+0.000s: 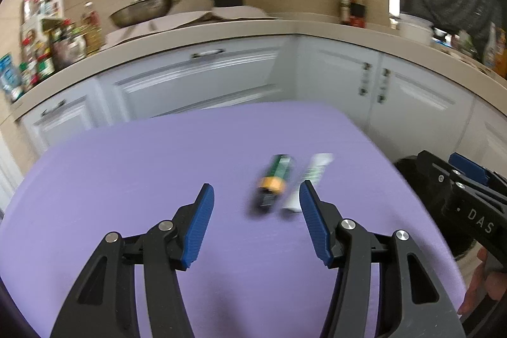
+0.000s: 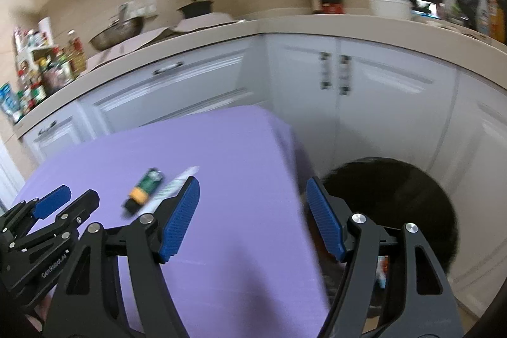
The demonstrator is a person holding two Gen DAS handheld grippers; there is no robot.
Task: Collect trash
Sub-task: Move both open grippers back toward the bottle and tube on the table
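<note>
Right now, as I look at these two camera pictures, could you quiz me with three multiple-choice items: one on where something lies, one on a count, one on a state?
1. Where does the green bottle with an orange band lie?
A. on the purple table cover
B. on the kitchen counter
C. inside the black bin

2. How many trash items lie on the cover?
A. one
B. two
C. five

3. How does the left gripper stand?
A. shut on the bottle
B. open, empty
C. shut on nothing

Answers: 1 A, it lies on the purple cloth. 2 B, the bottle and a white tube beside it. 3 B, its blue pads stand wide apart.
</note>
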